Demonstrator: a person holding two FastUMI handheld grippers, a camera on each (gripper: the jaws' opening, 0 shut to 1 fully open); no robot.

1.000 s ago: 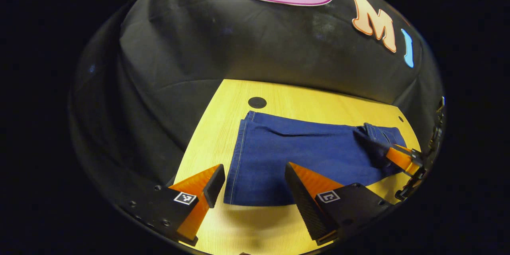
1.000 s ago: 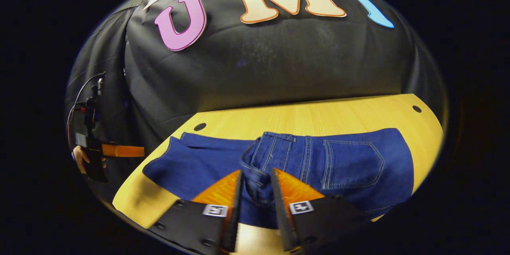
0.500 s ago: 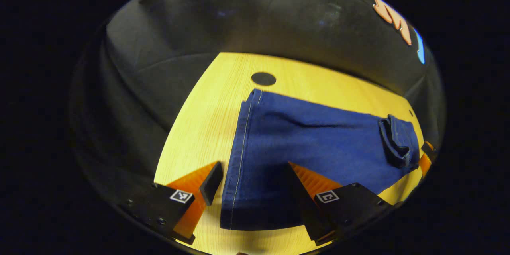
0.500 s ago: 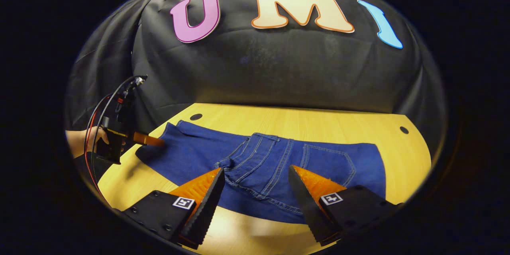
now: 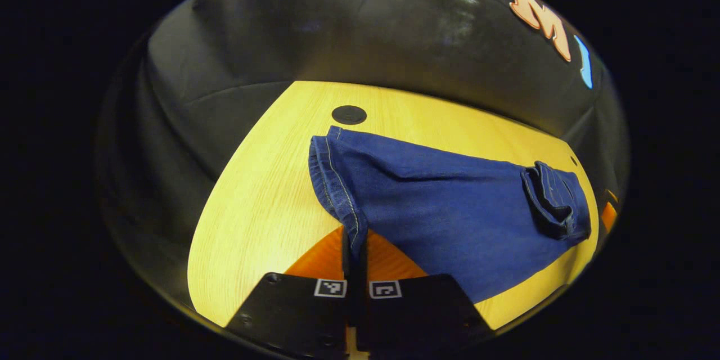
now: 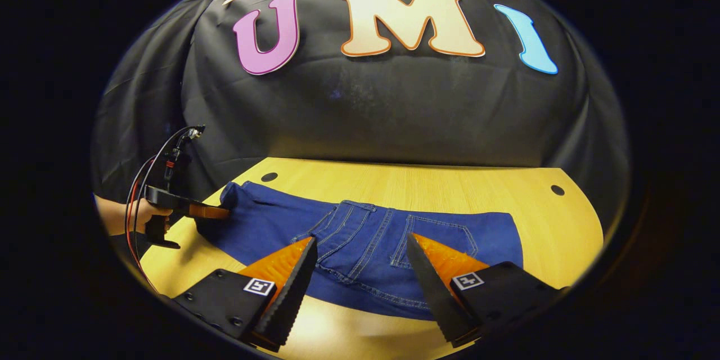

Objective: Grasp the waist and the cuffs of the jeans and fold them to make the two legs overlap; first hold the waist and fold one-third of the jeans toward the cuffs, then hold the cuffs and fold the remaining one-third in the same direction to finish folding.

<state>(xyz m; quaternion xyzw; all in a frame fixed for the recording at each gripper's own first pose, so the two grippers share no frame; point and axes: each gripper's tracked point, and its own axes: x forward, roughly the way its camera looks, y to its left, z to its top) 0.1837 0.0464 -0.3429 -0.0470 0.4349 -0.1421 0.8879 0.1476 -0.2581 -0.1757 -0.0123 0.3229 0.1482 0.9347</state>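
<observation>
Dark blue jeans [image 5: 450, 208] lie across the yellow wooden table [image 5: 259, 202], the waist part folded over toward the cuffs. In the left gripper view my left gripper [image 5: 354, 247] is shut on the cuff hem [image 5: 337, 191], which is lifted and curled off the table. The folded waist [image 5: 554, 202] lies at the far right. In the right gripper view my right gripper [image 6: 360, 264] stands open just above the folded waist and back pocket [image 6: 433, 230], holding nothing. The left gripper [image 6: 211, 212] and the hand holding it show at the left, pinching the cuffs.
The table [image 6: 551, 225] has round dark holes [image 5: 349, 115] near its back corners [image 6: 557, 189]. The black cloth wall [image 6: 394, 112] stands close behind the table. Bare wood lies left of the cuffs and right of the waist fold.
My left gripper went from open around the cuff to shut on it and raised the hem. My right gripper let go of the waist, opened and drew back slightly.
</observation>
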